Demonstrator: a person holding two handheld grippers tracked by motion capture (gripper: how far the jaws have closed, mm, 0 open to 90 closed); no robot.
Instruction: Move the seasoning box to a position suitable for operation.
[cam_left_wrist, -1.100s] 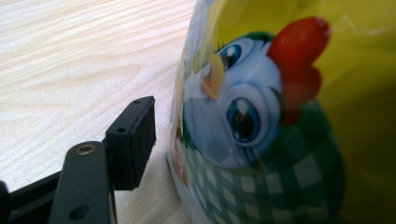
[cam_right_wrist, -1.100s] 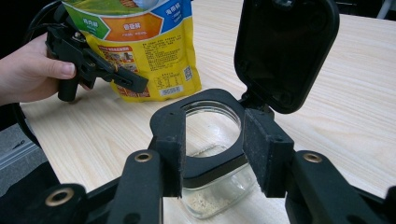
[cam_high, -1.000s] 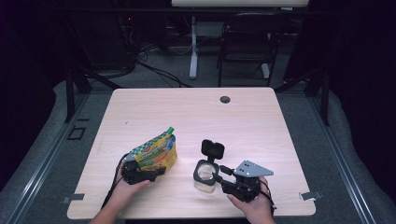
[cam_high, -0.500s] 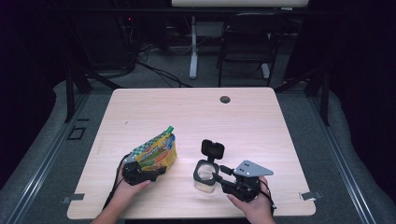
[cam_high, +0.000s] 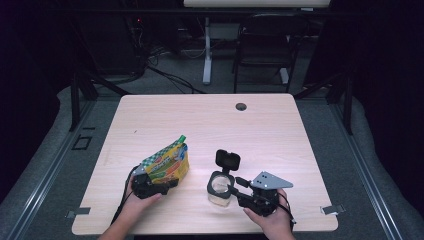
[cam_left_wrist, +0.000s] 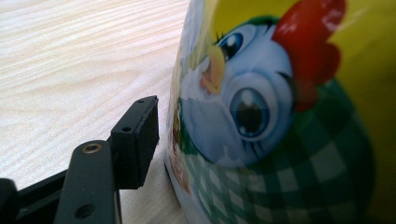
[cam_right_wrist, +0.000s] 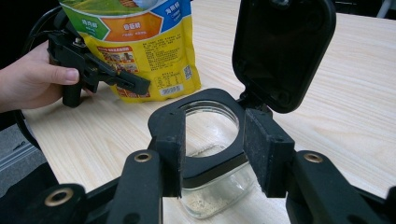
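A yellow snack pouch (cam_high: 167, 162) printed with a cartoon chicken (cam_left_wrist: 252, 107) stands at the front left of the table. My left gripper (cam_high: 169, 182) straddles its lower edge. One pad (cam_left_wrist: 140, 135) stands a thin gap off the chicken side, and the other jaw lies across the printed back (cam_right_wrist: 135, 84). A small glass jar (cam_high: 219, 197) with a black collar stands at the front middle, its hinged black lid (cam_right_wrist: 280, 51) flipped up. My right gripper (cam_right_wrist: 215, 140) is shut on the jar's collar, one pad on each side. A little pale powder lies in the jar (cam_right_wrist: 212, 198).
The light wooden table (cam_high: 225, 125) has a dark cable hole (cam_high: 241, 106) near its far edge. A chair (cam_high: 262, 45) and cables stand on the floor beyond it. A hand (cam_right_wrist: 32, 84) holds the left gripper near the front edge.
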